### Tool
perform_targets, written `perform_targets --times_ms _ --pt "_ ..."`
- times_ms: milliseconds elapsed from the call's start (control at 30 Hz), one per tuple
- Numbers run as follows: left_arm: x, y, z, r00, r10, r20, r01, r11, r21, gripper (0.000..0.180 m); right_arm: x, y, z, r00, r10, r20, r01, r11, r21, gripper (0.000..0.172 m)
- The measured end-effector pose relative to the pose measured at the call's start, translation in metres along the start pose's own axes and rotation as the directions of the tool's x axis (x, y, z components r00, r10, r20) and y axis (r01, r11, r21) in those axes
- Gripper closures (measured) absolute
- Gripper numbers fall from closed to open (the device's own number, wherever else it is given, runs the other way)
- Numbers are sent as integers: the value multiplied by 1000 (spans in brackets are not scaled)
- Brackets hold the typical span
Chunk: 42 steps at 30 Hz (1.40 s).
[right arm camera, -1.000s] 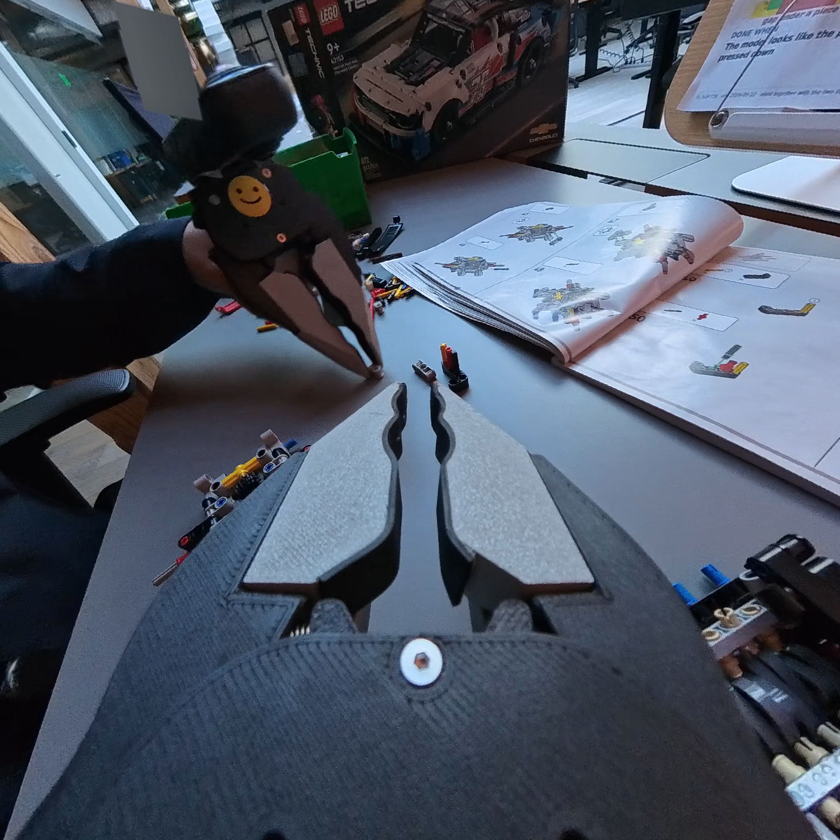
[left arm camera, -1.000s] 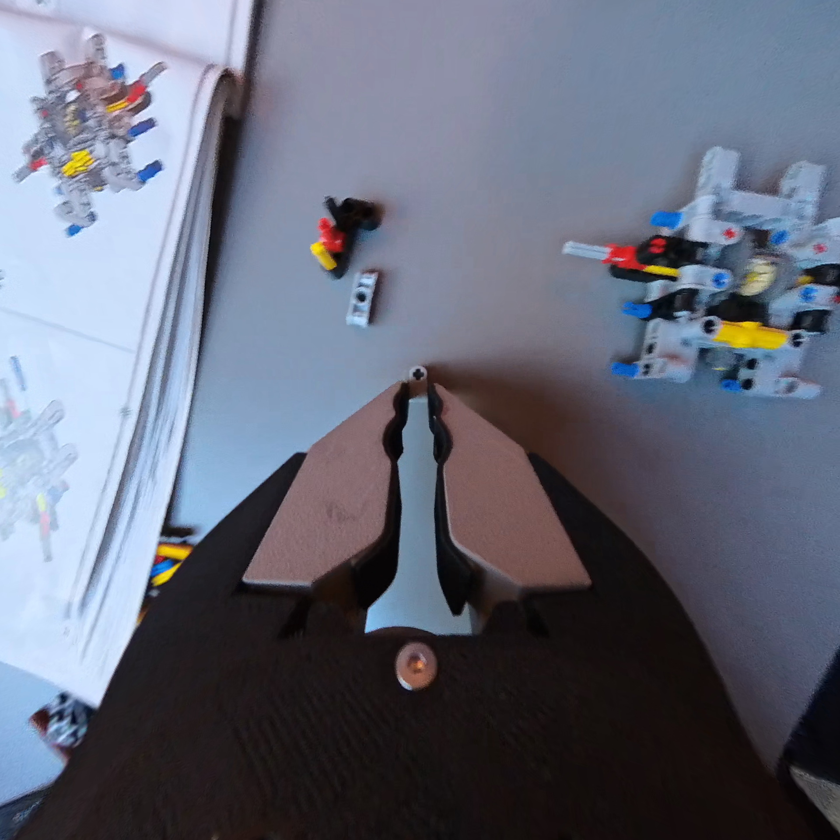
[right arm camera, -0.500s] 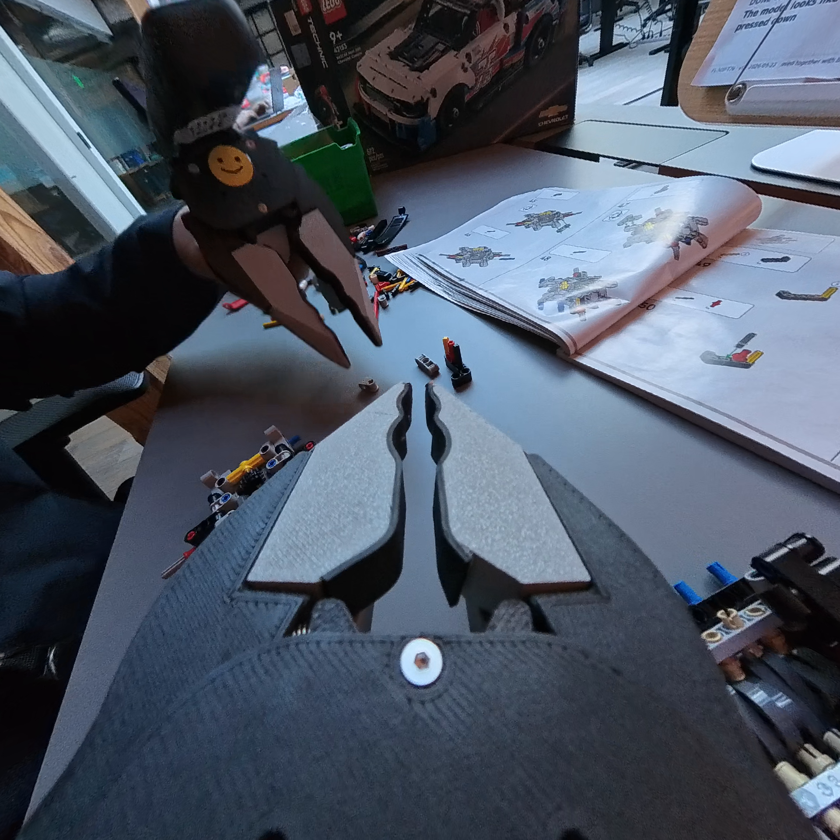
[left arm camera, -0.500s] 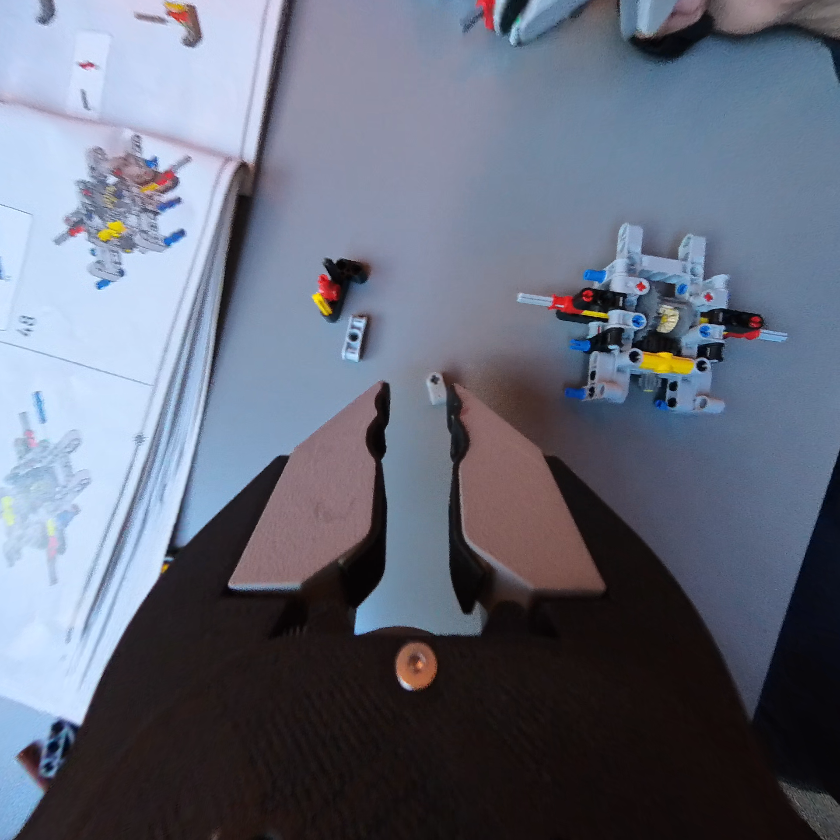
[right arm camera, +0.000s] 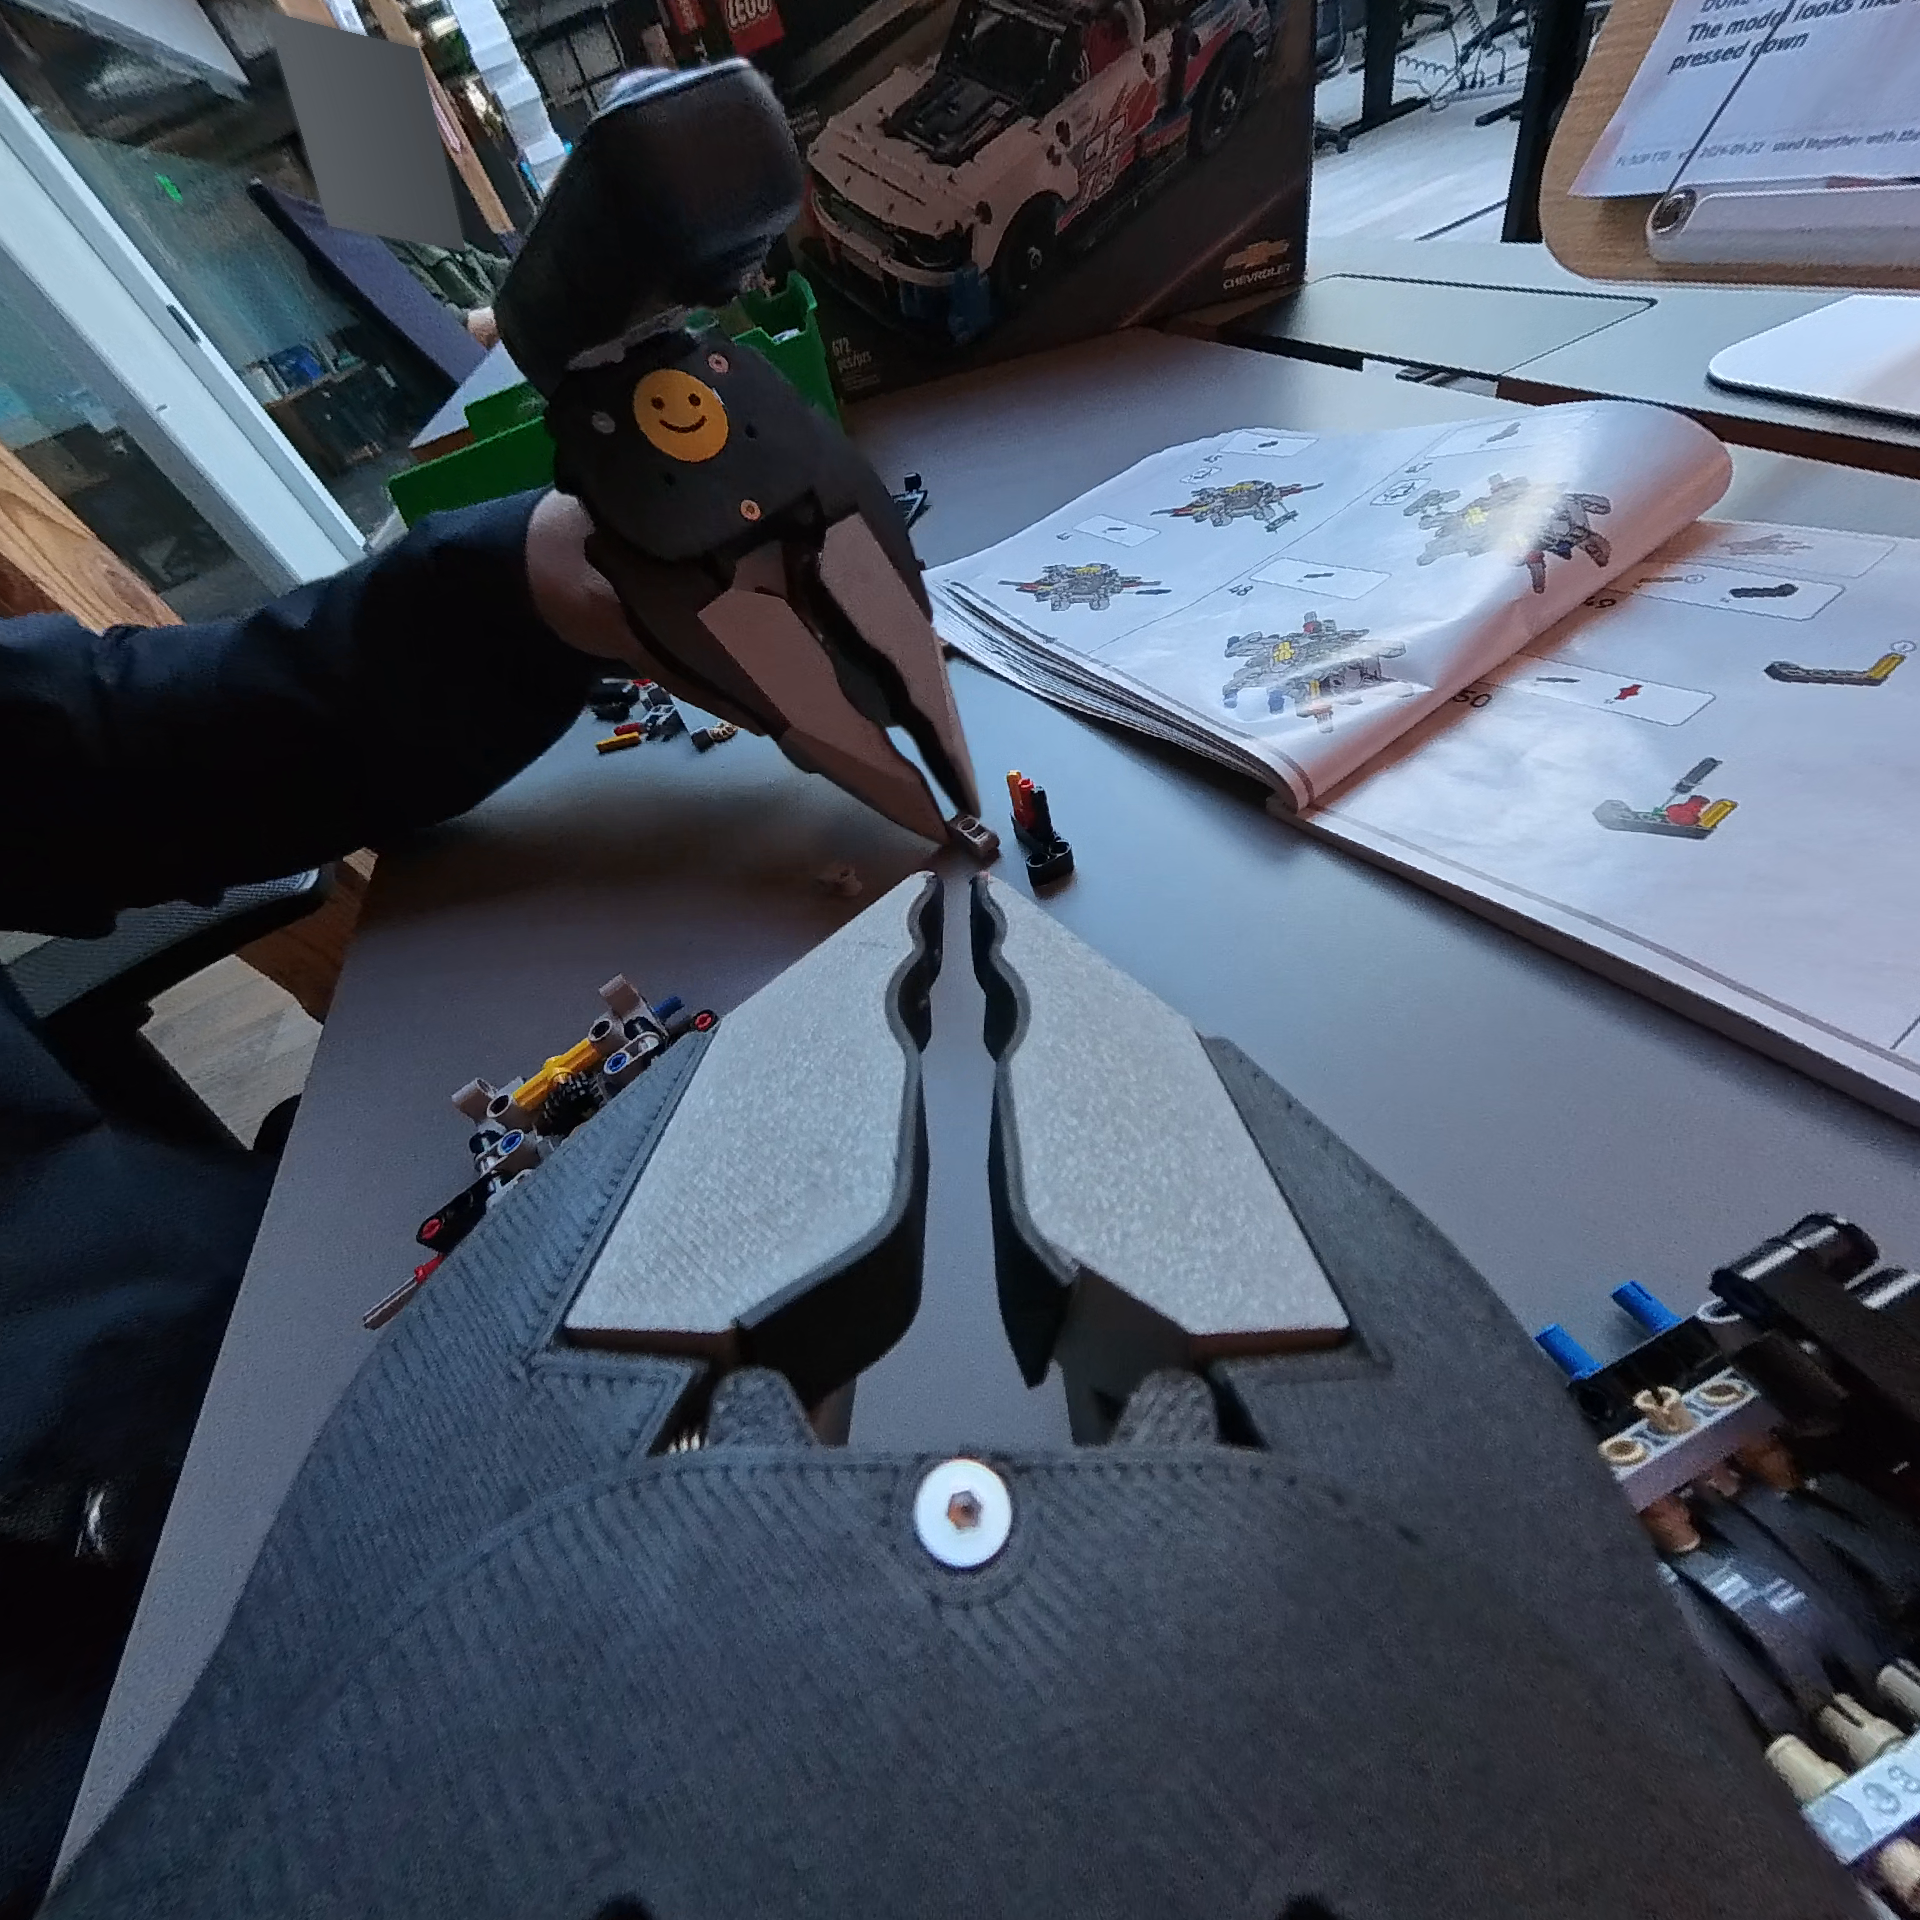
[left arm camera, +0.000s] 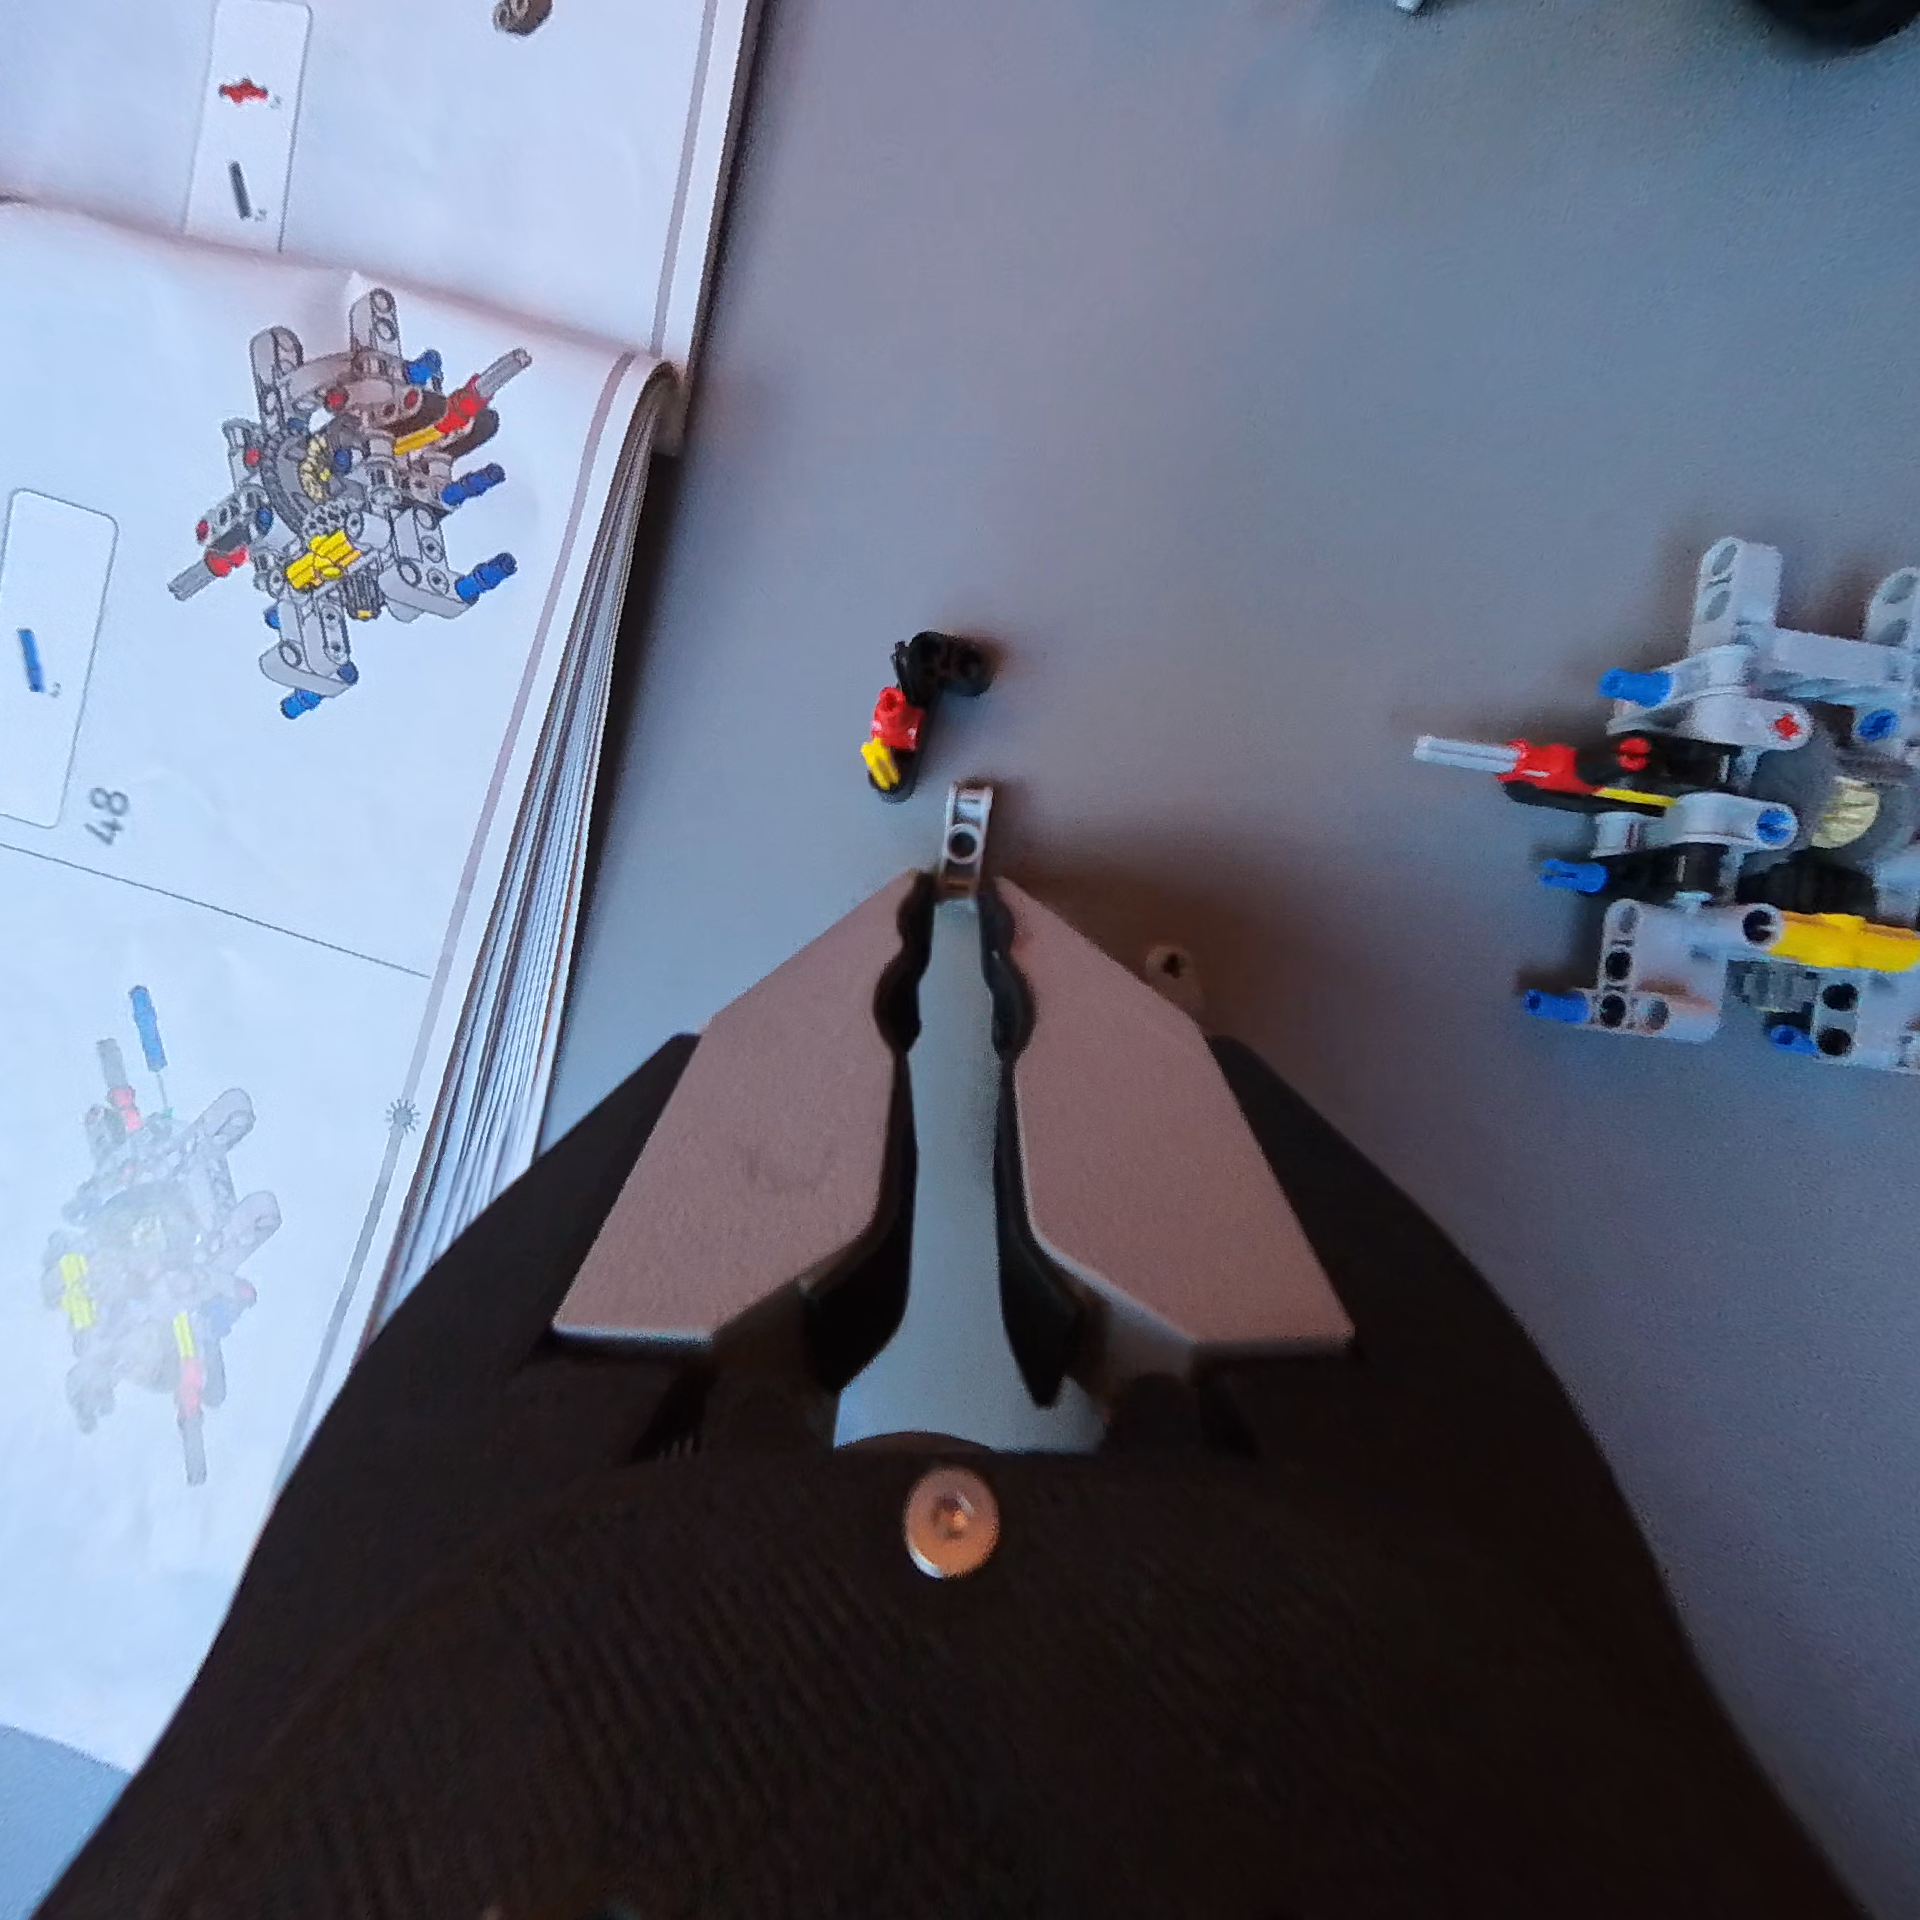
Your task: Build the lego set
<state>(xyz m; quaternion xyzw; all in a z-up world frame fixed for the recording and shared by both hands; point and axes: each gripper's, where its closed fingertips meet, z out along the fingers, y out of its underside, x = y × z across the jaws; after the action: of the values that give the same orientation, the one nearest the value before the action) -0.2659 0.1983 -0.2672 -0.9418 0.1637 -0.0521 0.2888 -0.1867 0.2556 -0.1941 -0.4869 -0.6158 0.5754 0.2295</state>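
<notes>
On the left, a dark sleeve (right arm camera: 260, 727) reaches over the grey table (left arm camera: 1195, 364), and the hand (right arm camera: 566, 592) holds the left gripper (left arm camera: 958, 885) tipped down to the surface. Its jaws are nearly closed, pinching the near end of a small grey connector piece (left arm camera: 966, 847) that lies on the table. The left wrist view shows the piece's round hole from above; the right wrist view shows the same piece (right arm camera: 971, 831) low at the fingertips, by the table.

Just beside it stands a small black, red and yellow piece (left arm camera: 914, 717). A tiny pale peg (left arm camera: 1169, 961) lies beside the right finger.

The open instruction booklet (right arm camera: 1455, 623) lies farther right in the right wrist view, which alone shows the car box (right arm camera: 1039, 156) and green bin (right arm camera: 468, 468).

The right gripper (right arm camera: 956, 883) hovers near the table, its jaws almost together, with nothing between them. The grey half-built model (left arm camera: 1745, 831) shows whole only in the left wrist view.
</notes>
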Motion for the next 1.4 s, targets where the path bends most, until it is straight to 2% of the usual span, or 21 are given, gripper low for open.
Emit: perform_targets --times_ms 167,233,333,467,600,700,767,833,933,1067,1200,1300,1400 --pt "7 0 -1 999 18 -28 -17 1000 21 175 0 -1 -1 1000 5 4 -5 1000 4 171" --pt "17 -2 -3 996 -14 -88 18 999 50 175 -2 -1 0 1000 6 20 -6 1000 4 170" --pt "33 -12 -10 963 -127 -238 154 983 99 175 -10 1 3 997 -15 79 15 1000 -11 155" --pt "53 -19 -16 879 -224 -421 273 960 58 175 -29 7 4 980 -110 164 118 992 -42 128" --pt "65 -28 -24 811 -221 -541 299 952 60 175 -24 14 7 939 -341 47 344 935 -88 148" --pt "55 -29 -20 816 -245 -523 320 946 56 175 -24 21 9 894 -448 17 446 885 -132 150" --pt "56 -32 -22 810 -245 -533 329 942 68 175 -20 24 11 897 -443 2 438 885 -159 149" --pt "55 -35 -24 836 -218 -503 304 948 94 175 -16 23 10 908 -418 -11 411 897 -160 148" --pt "56 -38 -25 908 -124 -400 195 970 141 175 -15 16 8 927 -376 -14 372 921 -119 149" --pt "56 -46 -26 978 70 -196 -36 985 169 175 -21 12 8 938 -345 16 345 935 -82 152" --pt "64 -55 -27 968 245 -58 -234 960 154 175 -29 12 11 931 -362 37 364 929 -70 154" --pt "67 -57 -25 949 314 -5 -311 943 122 175 -36 12 15 926 -375 49 378 924 -62 152" --pt "73 -58 -21 937 350 -4 -347 931 113 175 -41 15 18 915 -401 53 404 912 -71 147"
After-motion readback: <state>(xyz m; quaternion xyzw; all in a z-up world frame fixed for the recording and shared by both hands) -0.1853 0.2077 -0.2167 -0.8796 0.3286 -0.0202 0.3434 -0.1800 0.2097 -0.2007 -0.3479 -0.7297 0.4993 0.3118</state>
